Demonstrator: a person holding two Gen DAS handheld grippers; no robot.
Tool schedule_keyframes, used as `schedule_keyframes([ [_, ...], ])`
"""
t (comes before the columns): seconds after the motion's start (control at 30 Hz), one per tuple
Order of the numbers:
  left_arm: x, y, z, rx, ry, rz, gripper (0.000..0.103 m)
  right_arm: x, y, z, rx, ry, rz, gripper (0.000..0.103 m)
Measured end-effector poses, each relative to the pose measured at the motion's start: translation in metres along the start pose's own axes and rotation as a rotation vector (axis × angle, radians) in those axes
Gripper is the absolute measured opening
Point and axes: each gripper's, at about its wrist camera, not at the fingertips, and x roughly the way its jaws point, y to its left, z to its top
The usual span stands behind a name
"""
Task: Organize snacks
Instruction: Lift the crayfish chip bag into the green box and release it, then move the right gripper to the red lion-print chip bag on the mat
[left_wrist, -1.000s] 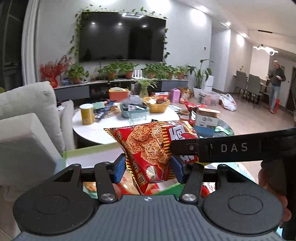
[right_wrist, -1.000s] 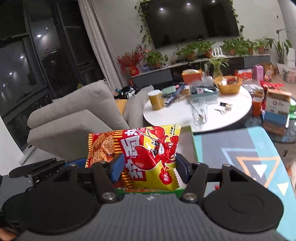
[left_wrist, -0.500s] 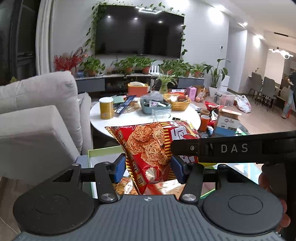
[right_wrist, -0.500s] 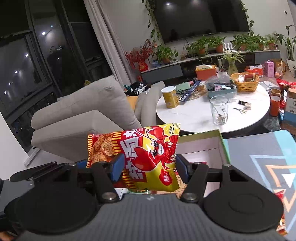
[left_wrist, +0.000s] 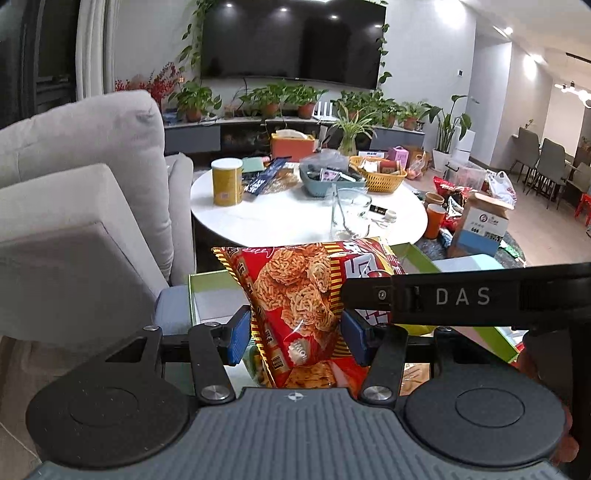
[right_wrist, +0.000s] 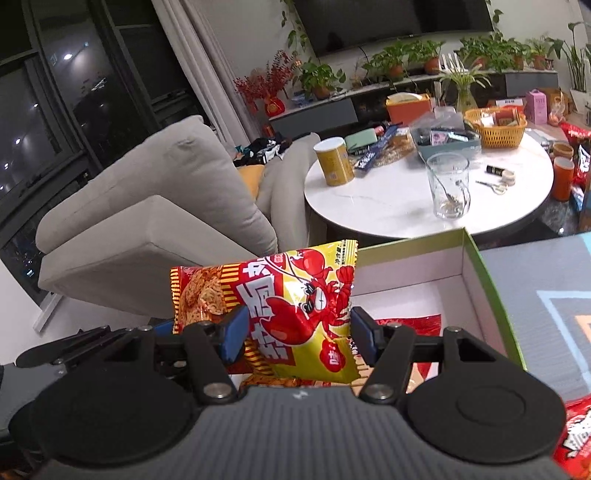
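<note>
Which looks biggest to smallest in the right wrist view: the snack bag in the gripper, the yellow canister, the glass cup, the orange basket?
As they look in the picture:
1. snack bag, though it is closest to the camera
2. orange basket
3. yellow canister and glass cup look alike; unranked.

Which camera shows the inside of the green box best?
The right wrist view: the green box lies open, with its white floor, far walls and a red packet inside visible. In the left wrist view, only green rim pieces show around the snack bag.
</note>
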Motion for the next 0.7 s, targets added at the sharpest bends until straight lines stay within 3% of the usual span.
schedule_keyframes([
  [0.17,0.017,0.002,-0.002,0.001,0.029,0.019,0.053,0.012,-0.003,-0.004,0.005,0.015,-0.016,0.065],
  [0.37,0.031,-0.004,-0.009,0.063,0.079,0.155,0.055,0.015,-0.009,-0.009,0.034,0.029,-0.052,0.065],
  [0.7,0.009,-0.019,-0.004,0.105,0.045,0.163,0.055,-0.005,-0.01,-0.008,0.022,0.021,-0.063,0.065],
])
